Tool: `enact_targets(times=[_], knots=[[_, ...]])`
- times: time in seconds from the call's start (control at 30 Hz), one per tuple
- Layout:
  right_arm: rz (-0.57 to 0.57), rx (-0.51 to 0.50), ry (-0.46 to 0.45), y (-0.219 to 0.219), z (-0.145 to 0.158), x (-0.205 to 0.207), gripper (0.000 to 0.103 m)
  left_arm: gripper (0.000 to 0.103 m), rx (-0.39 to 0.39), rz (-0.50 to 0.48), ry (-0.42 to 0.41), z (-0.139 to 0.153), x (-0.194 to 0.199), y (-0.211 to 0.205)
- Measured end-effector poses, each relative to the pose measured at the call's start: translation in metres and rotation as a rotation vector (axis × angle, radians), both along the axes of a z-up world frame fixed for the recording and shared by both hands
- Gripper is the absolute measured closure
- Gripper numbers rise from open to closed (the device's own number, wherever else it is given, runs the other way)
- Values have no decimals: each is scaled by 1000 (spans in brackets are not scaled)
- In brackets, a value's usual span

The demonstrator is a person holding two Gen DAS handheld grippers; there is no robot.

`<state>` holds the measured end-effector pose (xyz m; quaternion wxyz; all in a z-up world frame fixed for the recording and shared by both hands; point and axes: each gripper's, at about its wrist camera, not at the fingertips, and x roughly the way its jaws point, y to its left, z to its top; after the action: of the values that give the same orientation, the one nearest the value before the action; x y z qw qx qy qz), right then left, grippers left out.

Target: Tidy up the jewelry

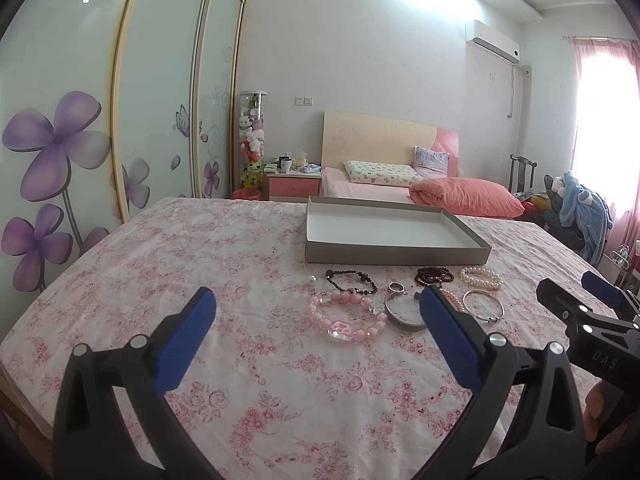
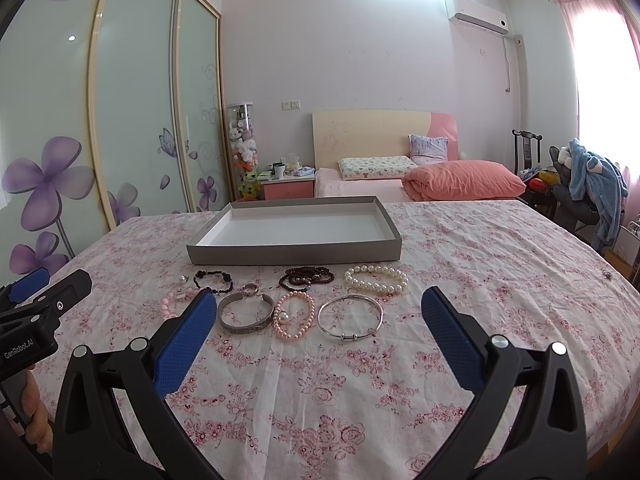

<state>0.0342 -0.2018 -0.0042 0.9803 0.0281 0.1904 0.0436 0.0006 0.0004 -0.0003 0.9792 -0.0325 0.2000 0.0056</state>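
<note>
Left gripper (image 1: 318, 312) spread wide, holding nothing, low over the floral bedsheet (image 1: 160, 264); right gripper (image 2: 314, 312) likewise spread and empty. Jewelry lies on the sheet just in front of the grey shallow box (image 2: 294, 250), none inside it. Right-wrist view: left blue finger (image 2: 188, 336) covers most of the pink chunky bead bracelet (image 2: 168, 306); clear in the open are the flat silver cuff (image 2: 246, 314), pink pearl bracelet (image 2: 294, 316), thin silver bangle (image 2: 350, 316), white pearl bracelet (image 2: 376, 279), dark red bead strand (image 2: 306, 276), black bead bracelet (image 2: 214, 280), small ring (image 2: 250, 289). Left-wrist view: right finger (image 1: 448, 332) hides part of the cuff and nearly all of the pink pearls. Tiny item by the black beads too small to tell. Room: second bed with salmon duvet (image 2: 464, 184), flowered sliding wardrobe (image 1: 60, 152), wall air conditioner (image 2: 476, 14), window blown out behind a pink curtain (image 2: 592, 8).
</note>
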Motion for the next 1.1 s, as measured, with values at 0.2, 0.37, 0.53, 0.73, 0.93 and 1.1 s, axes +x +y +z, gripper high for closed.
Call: enact_targets(times=[0.2,0.37,0.53,0.73,0.93,1.1], knots=[[0,0,0,0,0,0,2,4,0,-1,0,0,0,0],[-1,2,0,0,-2,0,2,4,0,-1,1,0,0,0],[-3,3,4,-1,-6,-1,2,4,0,0,2,0,0,0],[-5,4,18,-2,-10,3,2,4,1,2,14,-11,-1,-4],[-17,18,92,-7,-20,18,2,4,7,11,54,-16,15,1],[-19,27,228,-13,-33,46,2,4,25,17,140,-28,33,1]])
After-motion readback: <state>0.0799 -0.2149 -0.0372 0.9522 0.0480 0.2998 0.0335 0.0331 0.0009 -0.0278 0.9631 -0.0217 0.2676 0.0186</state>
